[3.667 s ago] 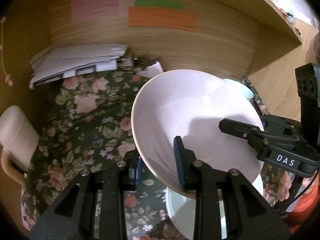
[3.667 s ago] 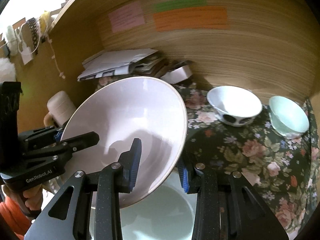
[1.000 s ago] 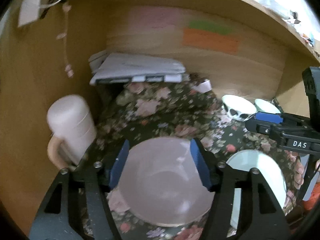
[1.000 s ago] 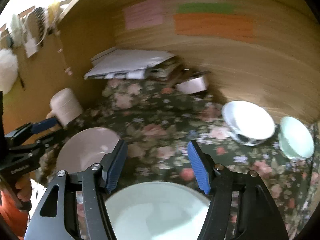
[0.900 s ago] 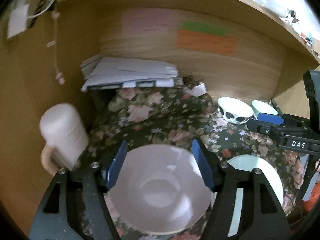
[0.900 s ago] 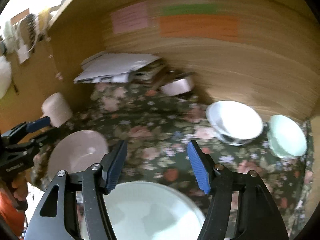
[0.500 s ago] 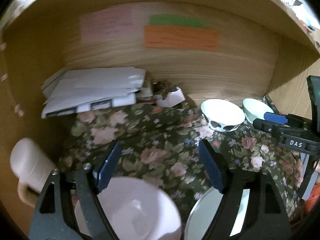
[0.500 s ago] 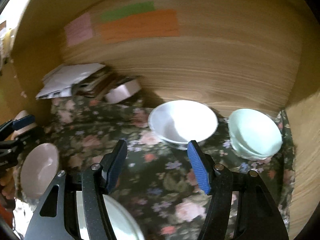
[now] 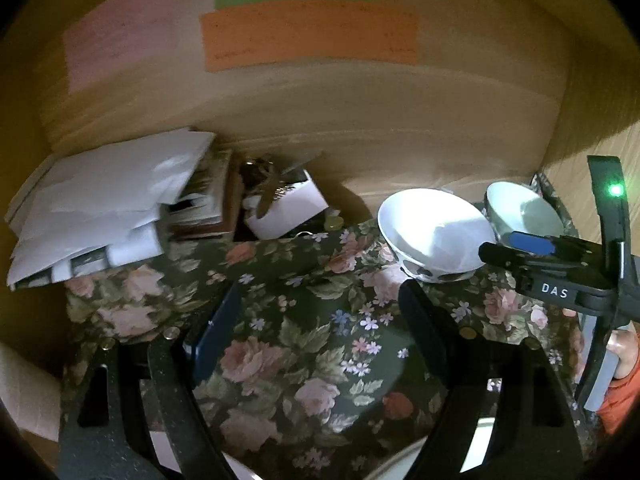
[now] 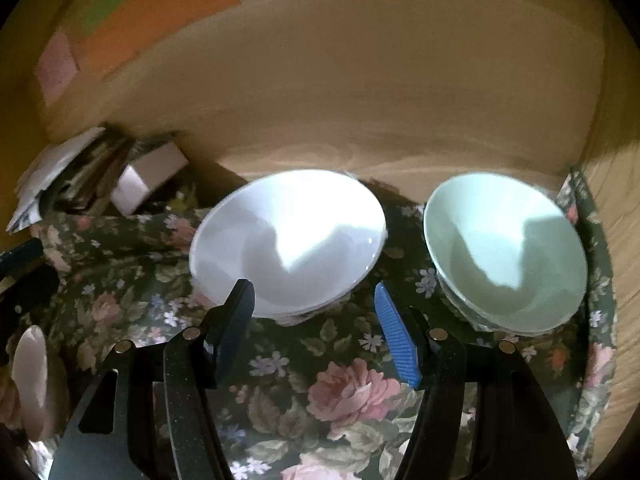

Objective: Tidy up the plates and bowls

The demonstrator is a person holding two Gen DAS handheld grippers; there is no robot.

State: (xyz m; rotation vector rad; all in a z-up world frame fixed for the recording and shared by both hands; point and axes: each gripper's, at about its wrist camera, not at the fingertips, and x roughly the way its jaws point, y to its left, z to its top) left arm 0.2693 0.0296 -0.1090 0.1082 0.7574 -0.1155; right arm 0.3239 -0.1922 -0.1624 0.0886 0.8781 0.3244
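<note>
The right gripper [image 10: 316, 328], jaws wide and empty, lines up on the white bowl [image 10: 288, 240] for pickup; the left gripper [image 9: 316, 320] hangs open, holding nothing.

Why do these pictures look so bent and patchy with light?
Both views come through fisheye lenses, so the wooden back wall bows and the corners go black. In the right wrist view, bright patches and hard shadows fall inside the white bowl and the green bowl. The left wrist view is dimmer, and its paper stack is smeared.
</note>
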